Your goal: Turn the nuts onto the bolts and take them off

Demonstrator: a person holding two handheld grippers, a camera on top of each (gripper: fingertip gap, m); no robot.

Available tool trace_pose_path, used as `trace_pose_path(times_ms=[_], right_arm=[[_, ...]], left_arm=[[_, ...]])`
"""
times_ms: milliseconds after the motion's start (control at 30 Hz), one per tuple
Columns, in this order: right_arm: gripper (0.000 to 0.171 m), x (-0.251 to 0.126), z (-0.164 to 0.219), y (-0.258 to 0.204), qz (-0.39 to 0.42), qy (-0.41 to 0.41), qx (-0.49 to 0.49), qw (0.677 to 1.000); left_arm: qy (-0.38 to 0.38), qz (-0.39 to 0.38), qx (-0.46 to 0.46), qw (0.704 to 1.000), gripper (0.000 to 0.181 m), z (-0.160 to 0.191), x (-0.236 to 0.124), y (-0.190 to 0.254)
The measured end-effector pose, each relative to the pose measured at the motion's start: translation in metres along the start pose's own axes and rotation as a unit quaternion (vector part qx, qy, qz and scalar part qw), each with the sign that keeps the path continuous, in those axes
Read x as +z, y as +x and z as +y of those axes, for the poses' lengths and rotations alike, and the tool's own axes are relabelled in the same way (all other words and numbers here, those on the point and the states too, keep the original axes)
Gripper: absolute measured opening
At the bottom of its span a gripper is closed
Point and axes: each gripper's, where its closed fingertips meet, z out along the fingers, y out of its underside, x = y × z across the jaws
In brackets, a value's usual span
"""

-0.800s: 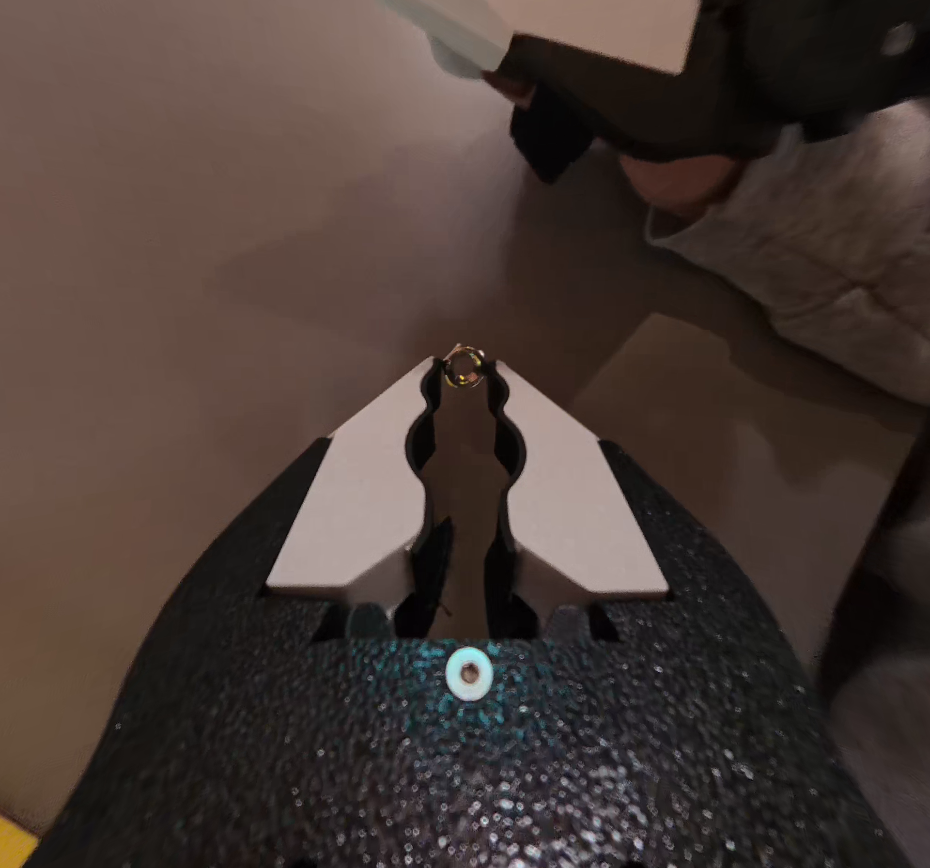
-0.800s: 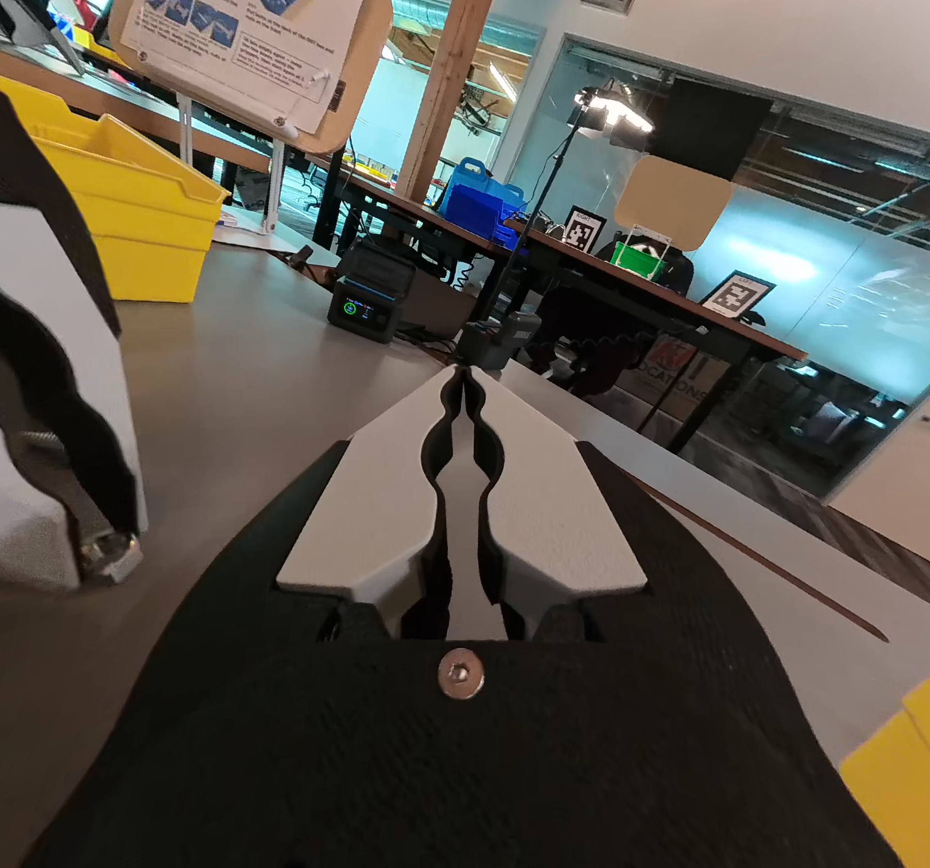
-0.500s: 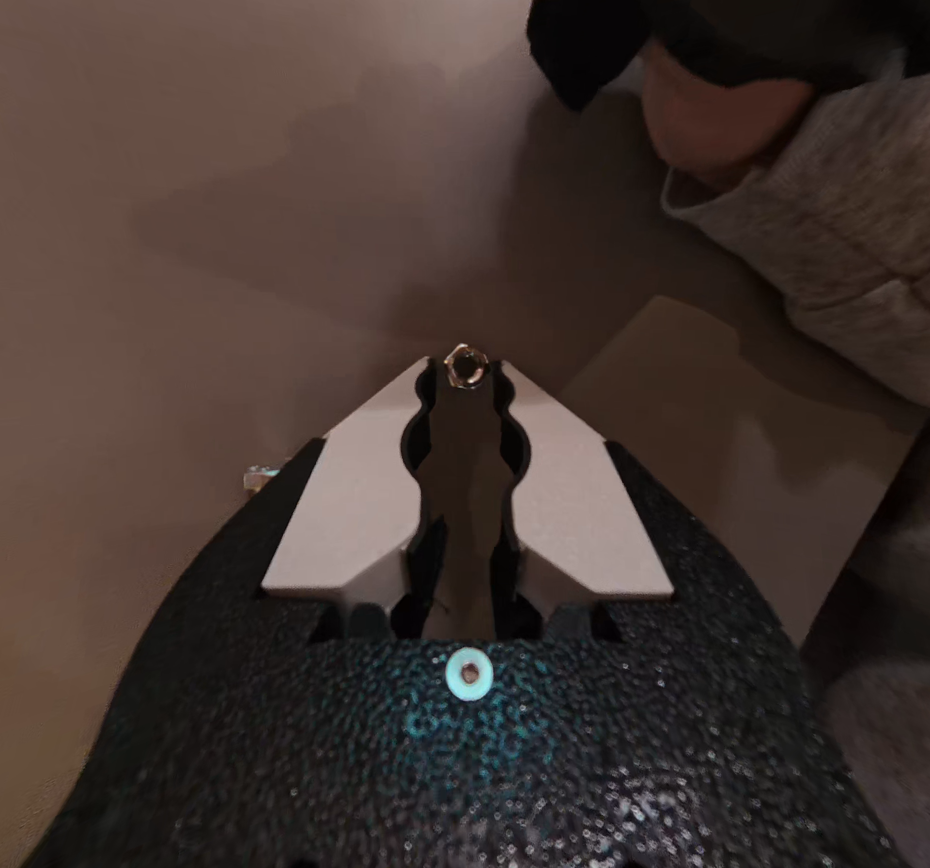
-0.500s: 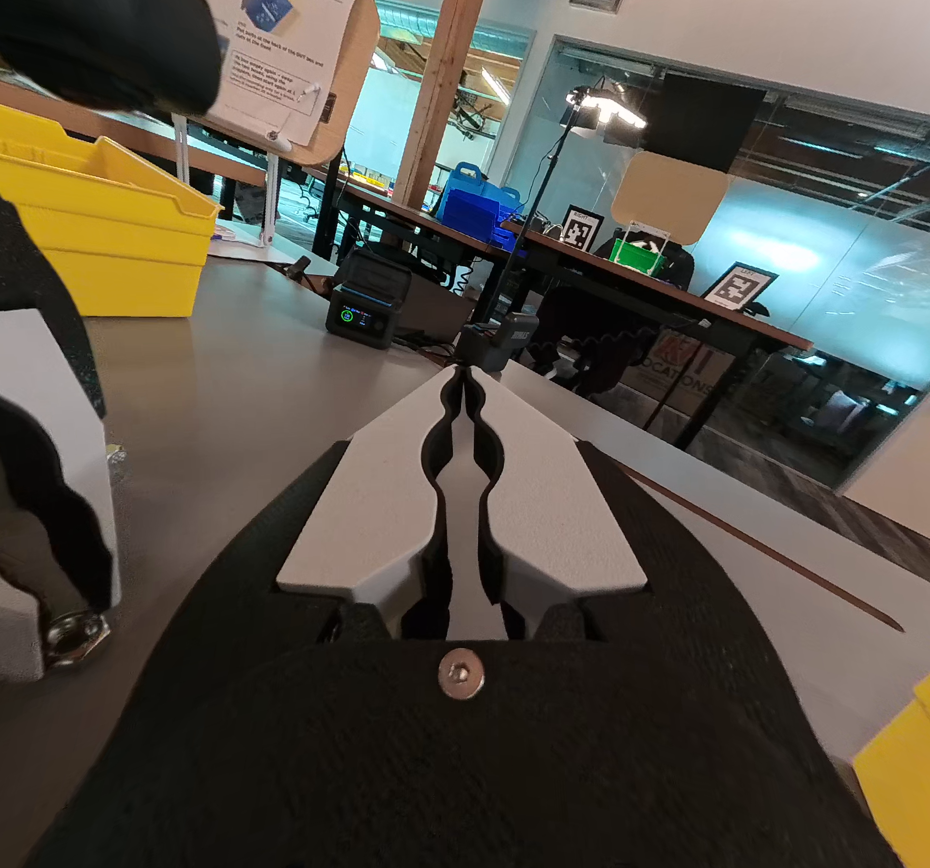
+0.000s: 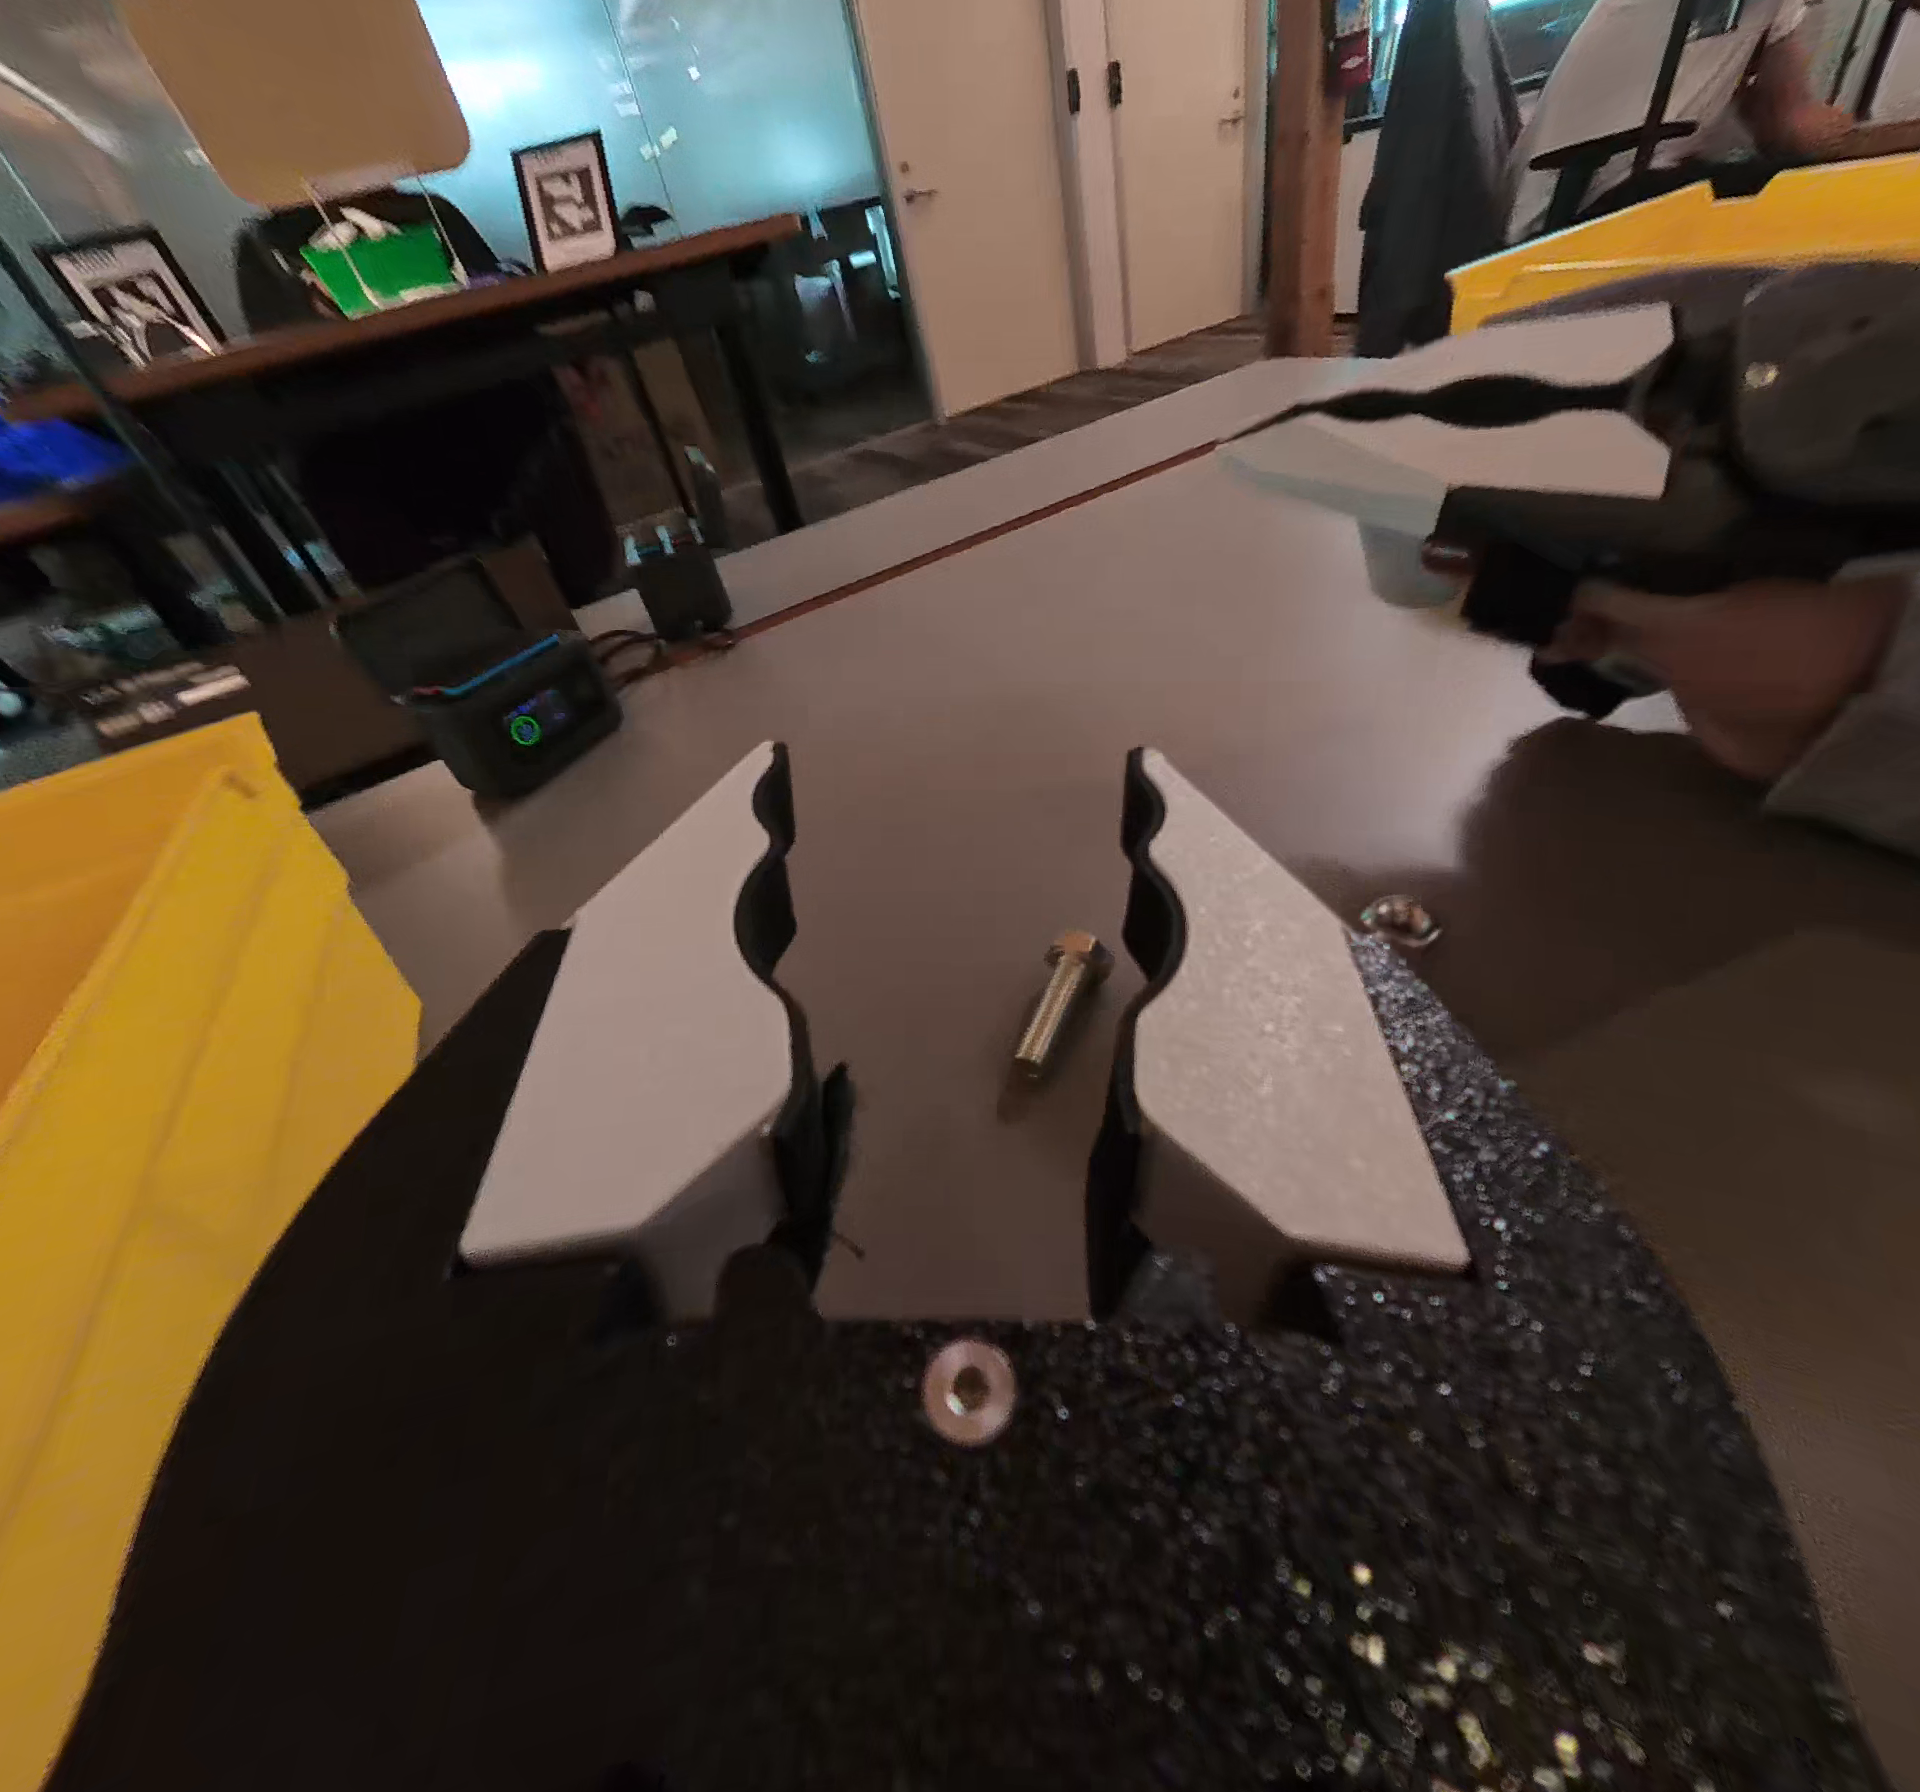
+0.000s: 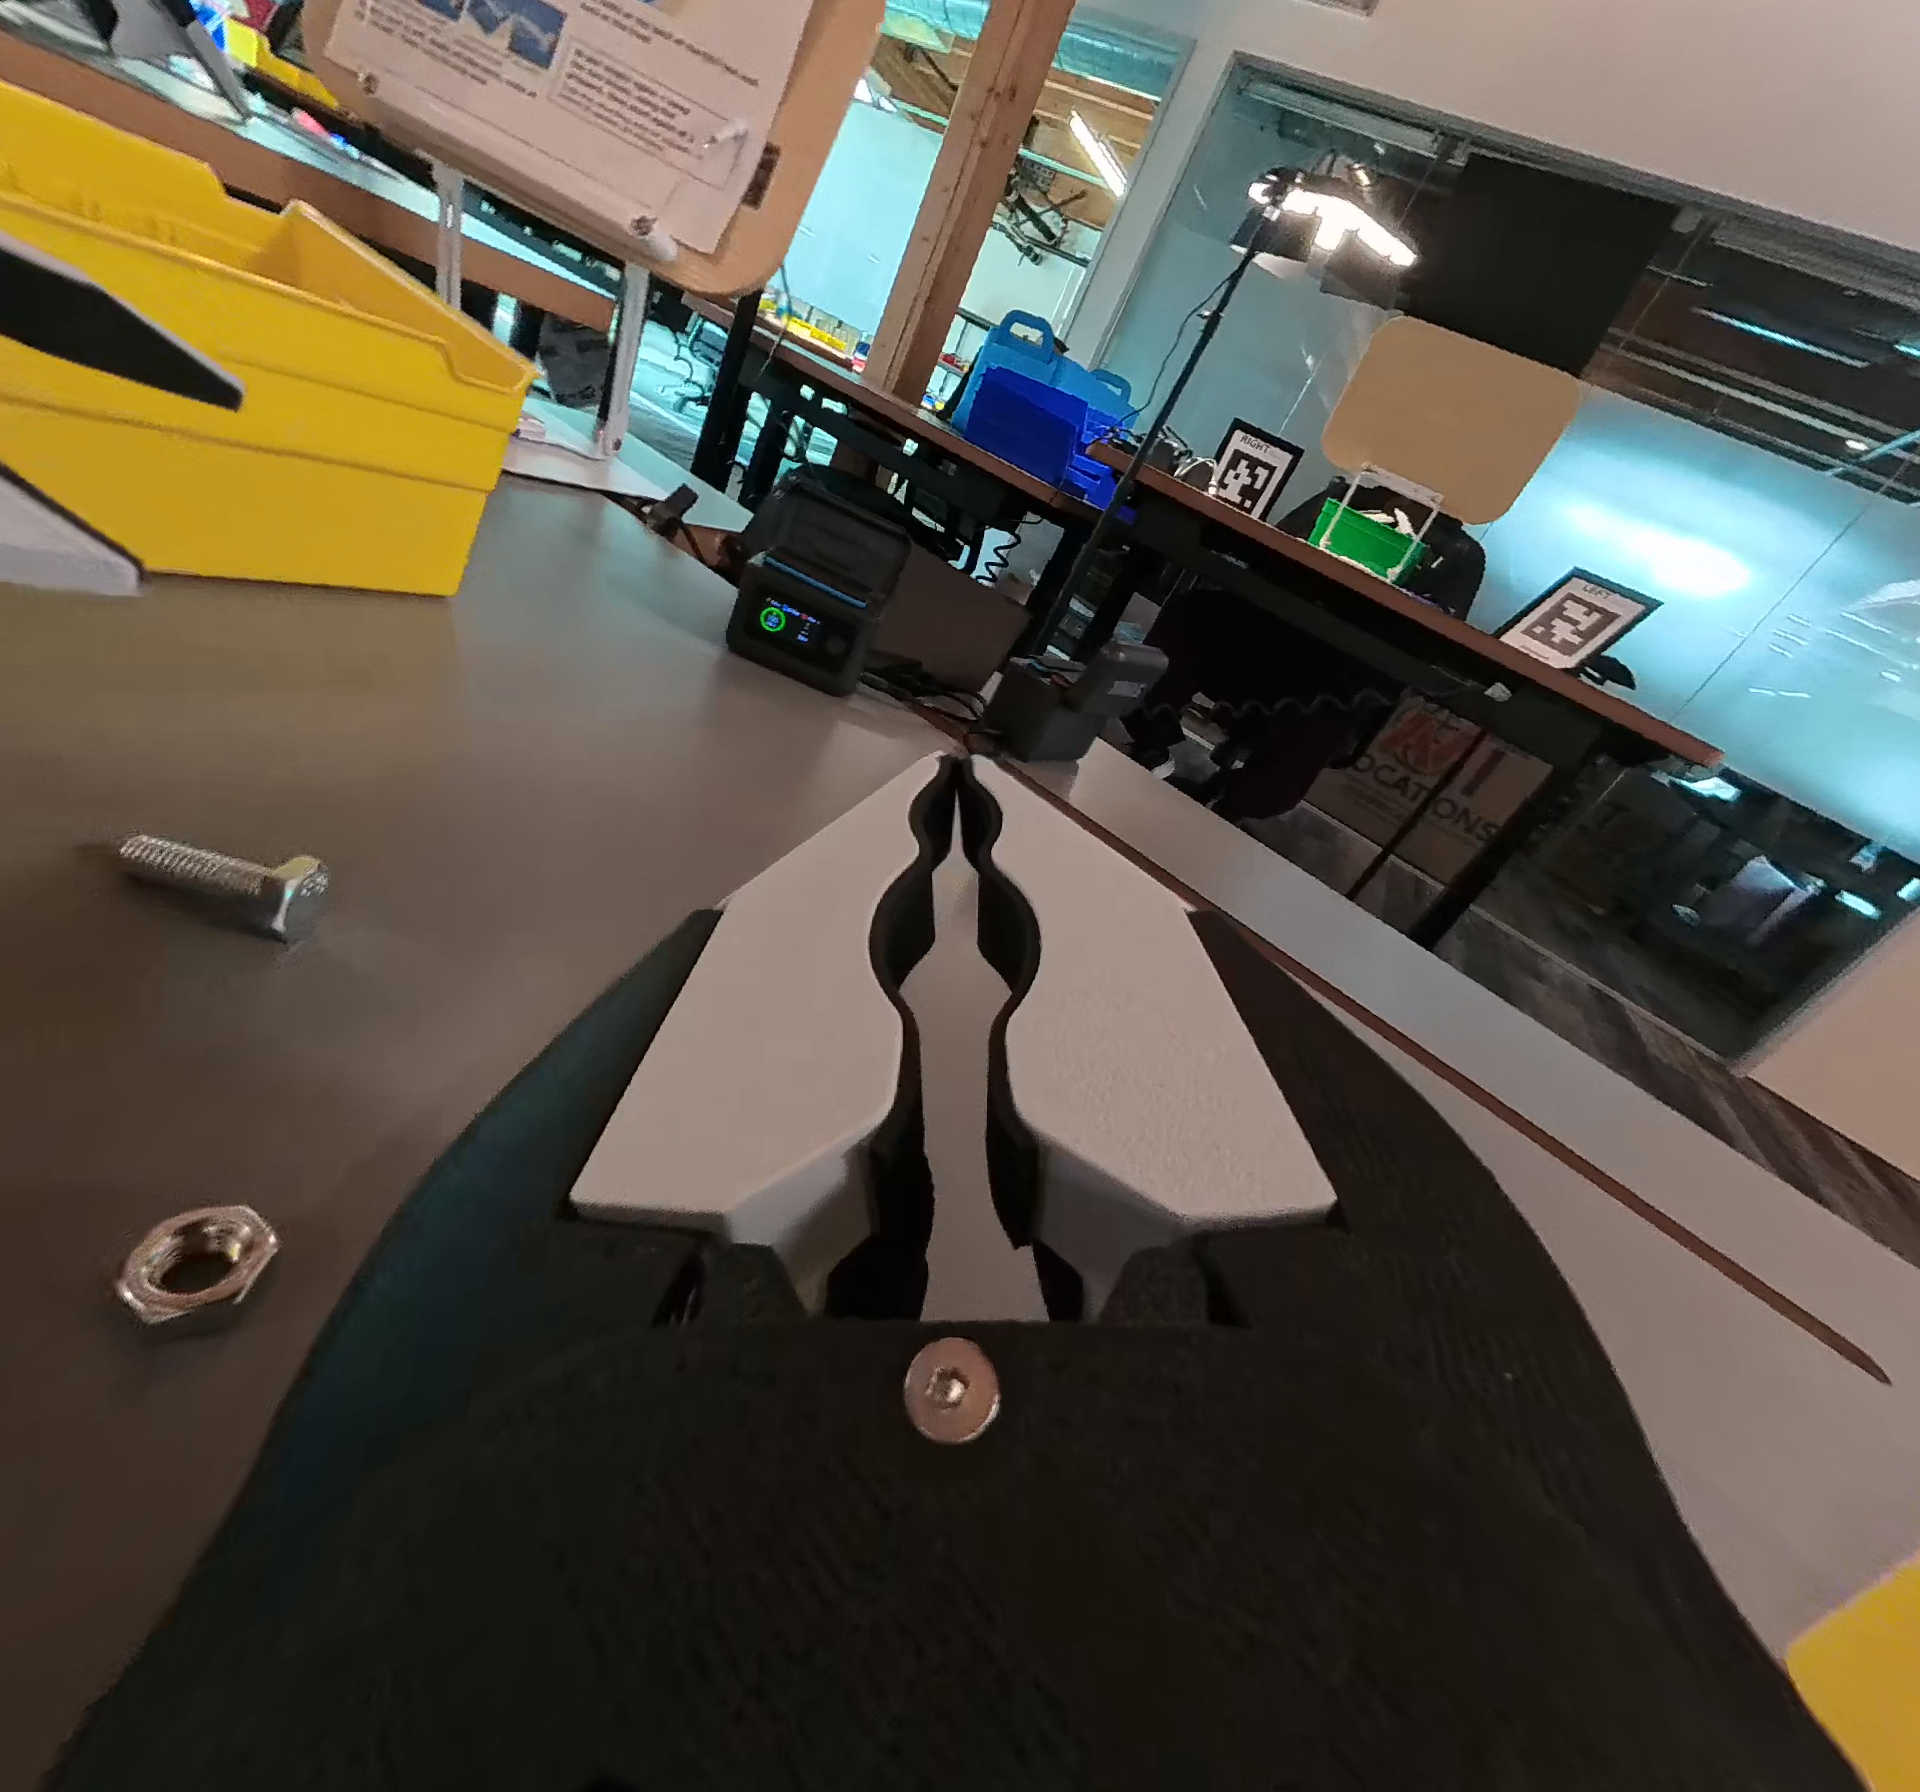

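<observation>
A silver hex bolt (image 5: pixel 1060 1015) lies flat on the grey table, between my left gripper's fingers and close to the right one. My left gripper (image 5: pixel 951 776) is open and empty. A silver nut (image 5: pixel 1397 919) lies on the table just right of its right finger. In the right wrist view the bolt (image 6: pixel 223 882) and the nut (image 6: pixel 195 1269) lie apart on the table to the left. My right gripper (image 6: pixel 956 768) is shut and empty, held low over the table. It also shows in the left wrist view (image 5: pixel 1278 423) at the upper right.
Yellow bins stand at the table's left (image 5: pixel 135 1067) and back right (image 5: pixel 1662 246), and one in the right wrist view (image 6: pixel 260 412). A small black device with a lit screen (image 6: pixel 821 599) and a charger sit at the table's far edge. An instruction board (image 6: pixel 623 49) stands behind.
My left gripper has let go of the nut, opened wide and swung up from looking down at the table. The nut now lies on the table near the bolt. My right gripper stays shut.
</observation>
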Motion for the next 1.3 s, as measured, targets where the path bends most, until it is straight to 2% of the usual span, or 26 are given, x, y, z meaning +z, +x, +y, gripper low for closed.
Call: trace_pose_path(times_ms=[33,67,400,633,700,767,867,967,1133,1300], right_arm=[[0.000,0.001,0.000,-0.003,-0.004,-0.003,-0.010,1.000],[0.000,0.002,0.001,-0.006,-0.008,-0.007,-0.022,1.000],[0.000,0.009,-0.001,-0.040,-0.035,-0.042,-0.157,0.986],[0.000,0.004,0.006,-0.049,-0.067,-0.056,-0.154,0.984],[0.000,0.004,0.012,-0.058,-0.113,-0.078,-0.128,0.982],[0.000,0.003,0.016,-0.076,-0.203,-0.098,-0.090,0.970],[0.008,-0.004,0.017,-0.108,-0.358,-0.136,-0.086,0.920],[0.017,-0.013,0.021,-0.132,-0.490,-0.204,-0.120,0.839],[0.021,0.000,0.010,-0.158,-0.570,-0.216,-0.229,0.759],[0.021,0.007,0.029,-0.172,-0.612,-0.296,-0.298,0.670]], left_arm=[[0.000,-0.012,0.010,1.000,0.058,-0.001,-0.001,-0.002],[0.007,-0.019,0.016,1.000,0.053,-0.005,-0.002,-0.004],[0.018,-0.029,-0.005,0.999,0.056,-0.004,-0.003,-0.011],[0.010,-0.059,0.006,0.998,0.055,-0.002,-0.005,-0.019],[0.014,-0.073,0.000,0.997,0.055,-0.002,-0.007,-0.024],[0.016,-0.084,-0.008,0.996,0.055,-0.002,-0.010,-0.029],[0.025,-0.098,-0.016,0.995,0.055,-0.004,-0.013,-0.035],[0.041,-0.113,-0.026,0.992,0.054,-0.007,-0.019,-0.042],[0.062,-0.128,-0.058,0.988,0.054,-0.010,-0.026,-0.052],[0.081,-0.144,-0.076,0.983,0.054,-0.012,-0.034,-0.061]])
